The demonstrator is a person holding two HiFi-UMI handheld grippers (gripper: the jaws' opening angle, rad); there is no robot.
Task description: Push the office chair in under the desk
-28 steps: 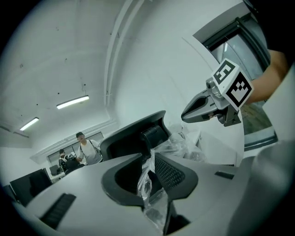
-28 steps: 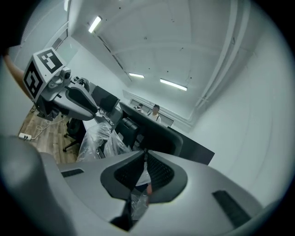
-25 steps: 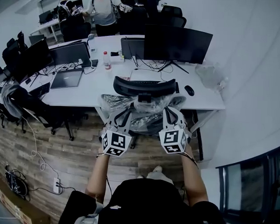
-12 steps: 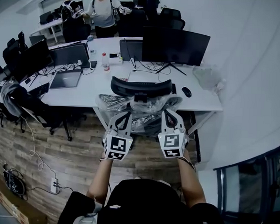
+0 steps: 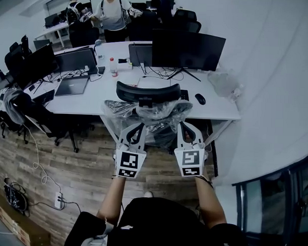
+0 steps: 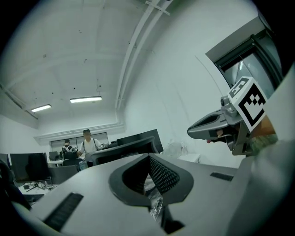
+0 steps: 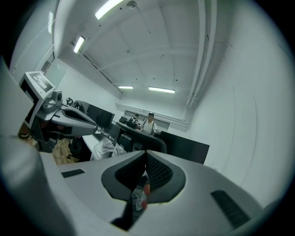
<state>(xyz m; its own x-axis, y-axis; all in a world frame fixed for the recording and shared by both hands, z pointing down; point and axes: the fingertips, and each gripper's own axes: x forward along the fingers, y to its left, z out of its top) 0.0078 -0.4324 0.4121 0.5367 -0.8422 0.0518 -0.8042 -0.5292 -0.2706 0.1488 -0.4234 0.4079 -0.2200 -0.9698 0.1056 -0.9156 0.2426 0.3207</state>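
Left tool (image 5: 137, 126) and right tool (image 5: 186, 125) — both clenched — at the plastic-wrapped office chair (image 5: 147, 92) by the desk (image 5: 215, 108)

Clear, glossy plastic film (image 5: 120, 111) crinkles over the office chair (image 5: 147, 93); the desk (image 5: 103, 95) top looks smooth matt white, the floor (image 5: 86, 173) grainy wood planks.
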